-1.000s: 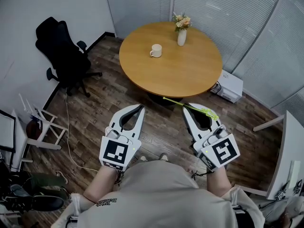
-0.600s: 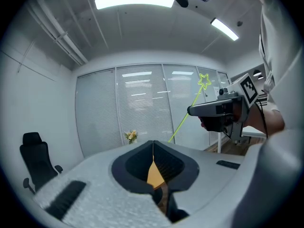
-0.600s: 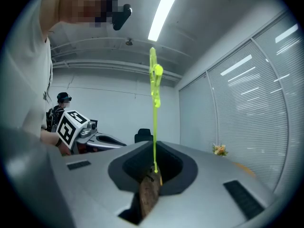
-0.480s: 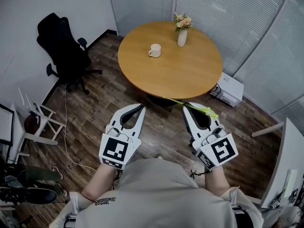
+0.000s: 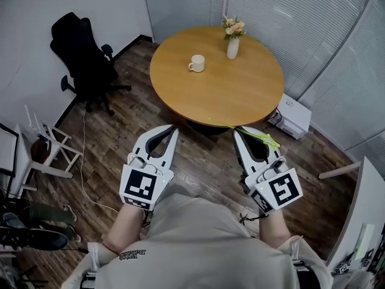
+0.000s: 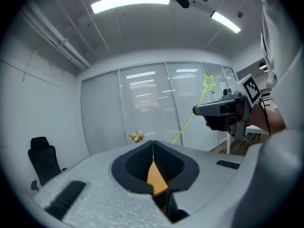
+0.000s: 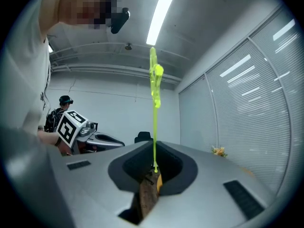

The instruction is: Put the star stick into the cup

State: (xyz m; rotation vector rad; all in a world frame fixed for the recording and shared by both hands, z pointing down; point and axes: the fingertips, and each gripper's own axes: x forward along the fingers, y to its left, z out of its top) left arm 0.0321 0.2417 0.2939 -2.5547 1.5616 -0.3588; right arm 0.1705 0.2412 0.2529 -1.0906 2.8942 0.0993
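Green stick lies crosswise in the right tongs, whose jaws are pressed together on its shaft. Its star end juts right of the jaws and its thin end reaches left, just at the near edge of the round wooden worktop. In the right gripper view the stick rises straight up from between the jaws, star at the top. The left tongs are closed with nothing between them, held beside the right ones over the floor, short of the worktop's near edge. The white cup stands upright left of the worktop's middle, well apart from the stick. A vase of flowers stands by the far edge.
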